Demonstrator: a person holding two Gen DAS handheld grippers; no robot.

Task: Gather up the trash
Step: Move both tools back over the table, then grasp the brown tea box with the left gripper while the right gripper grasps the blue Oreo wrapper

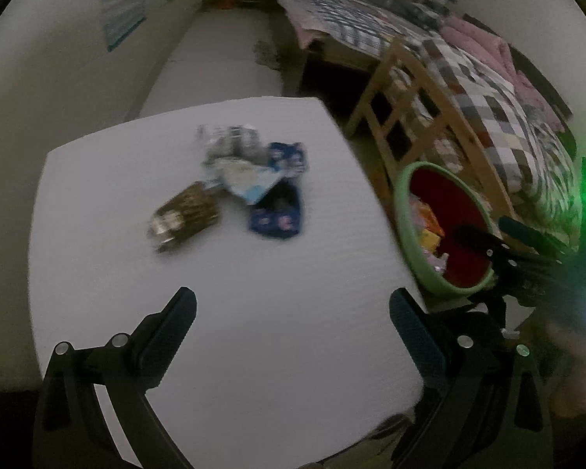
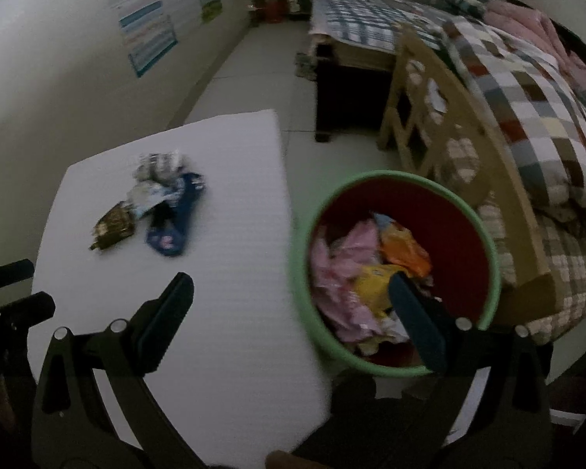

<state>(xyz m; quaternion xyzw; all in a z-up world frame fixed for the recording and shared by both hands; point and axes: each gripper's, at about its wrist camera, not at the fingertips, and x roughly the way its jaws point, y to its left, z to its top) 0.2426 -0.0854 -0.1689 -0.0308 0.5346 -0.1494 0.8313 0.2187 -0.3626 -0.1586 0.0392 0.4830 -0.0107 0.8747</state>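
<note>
Several wrappers lie in a pile on the white table (image 1: 254, 332): a brown-gold packet (image 1: 185, 217), a dark blue one (image 1: 278, 213), a light blue one (image 1: 246, 179) and a silvery one (image 1: 230, 140). The pile also shows in the right wrist view (image 2: 152, 207). A green-rimmed bin with a red inside (image 2: 465, 234) stands right of the table and holds pink, orange and yellow trash (image 2: 367, 273). My left gripper (image 1: 293, 312) is open and empty above the table's near part. My right gripper (image 2: 291, 293) is open and empty, over the table edge and bin rim.
A wooden chair (image 1: 406, 109) stands behind the bin (image 1: 441, 230), against a bed with a checked quilt (image 2: 527, 90). A wall with posters (image 2: 148, 27) runs along the left. The floor stretches beyond the table.
</note>
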